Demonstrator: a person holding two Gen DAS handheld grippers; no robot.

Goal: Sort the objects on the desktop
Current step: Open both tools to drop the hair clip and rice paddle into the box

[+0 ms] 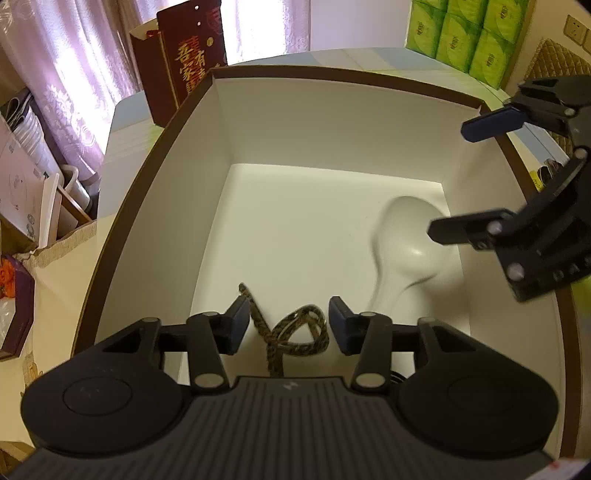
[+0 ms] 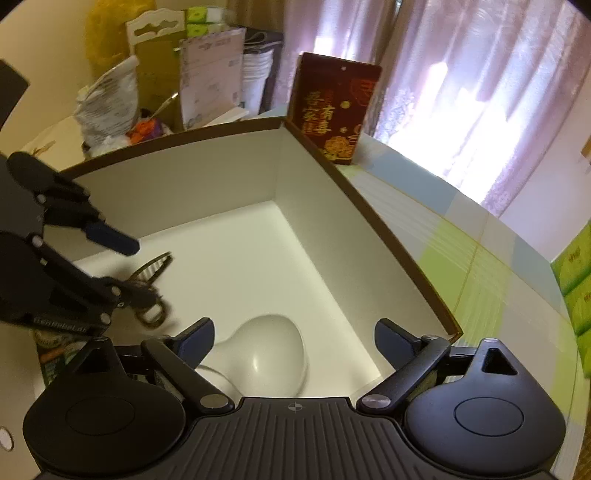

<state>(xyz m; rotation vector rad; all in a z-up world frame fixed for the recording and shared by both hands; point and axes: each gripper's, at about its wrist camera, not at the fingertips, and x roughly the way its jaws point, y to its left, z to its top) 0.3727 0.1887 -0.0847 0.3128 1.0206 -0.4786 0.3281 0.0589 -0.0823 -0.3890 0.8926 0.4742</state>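
Both grippers over an open box (image 1: 221, 122), white inside, brown-rimmed. Left gripper (image 1: 290, 325) low near the box floor, jaws parted, nothing clamped; patterned cord (image 1: 295, 332) lying looped on the floor between and below the fingertips, contact with the pads not clear. From the right wrist view, left gripper (image 2: 129, 266) at the left edge, fingers apart, cord (image 2: 153, 269) beneath them, partly hidden. Right gripper (image 2: 293, 341) wide open, empty, hanging above a white spoon (image 2: 269, 354) resting on the box floor near the right wall, bowl away from the left gripper, handle running back toward the near side. From the left wrist view, right gripper (image 1: 447, 181) entering from the right, one finger above the spoon (image 1: 402, 243), spoon blurred. Spoon and cord near each other but apart. Beyond the far corner, upright dark red bag (image 2: 332, 110) with gold characters on a pale checked table (image 2: 461, 266). Green packs (image 1: 465, 33) stacked at the far right; curtains (image 2: 480, 74) behind.
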